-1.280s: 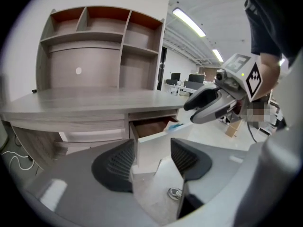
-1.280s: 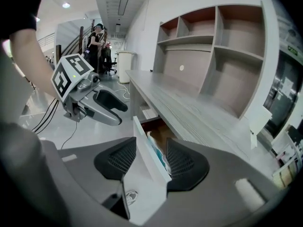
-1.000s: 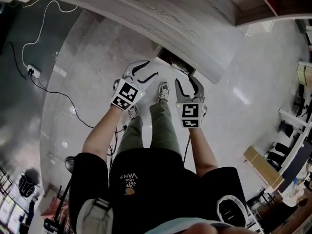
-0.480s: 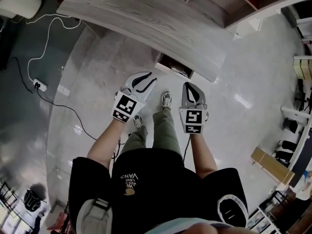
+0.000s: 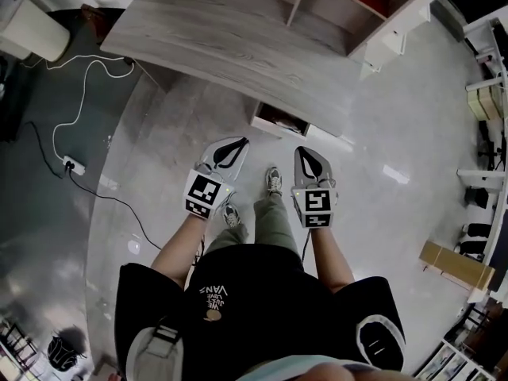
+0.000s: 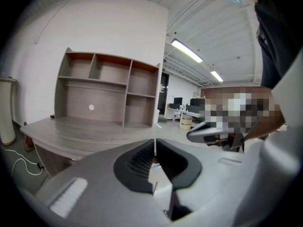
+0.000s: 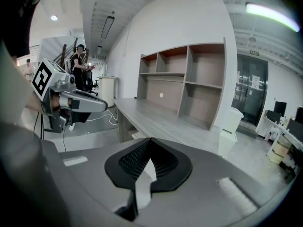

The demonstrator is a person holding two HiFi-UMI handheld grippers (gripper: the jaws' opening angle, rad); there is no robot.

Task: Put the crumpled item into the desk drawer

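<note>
Plainly the drawer [image 5: 279, 122] stood open, dark inside. Side by side, the left hand-held gripper [image 5: 240, 142] had just been closing on nothing; the right hand-held gripper [image 5: 302, 152] was shut, empty.

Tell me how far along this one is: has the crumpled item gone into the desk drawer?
Done, probably: no crumpled item shows anywhere, and the drawer stands pulled out under the desk, its contents too dark to tell. In hand: nothing; the left gripper has just been closing on nothing, and the right gripper is shut and empty. Left: pushing the drawer shut, perhaps.
</note>
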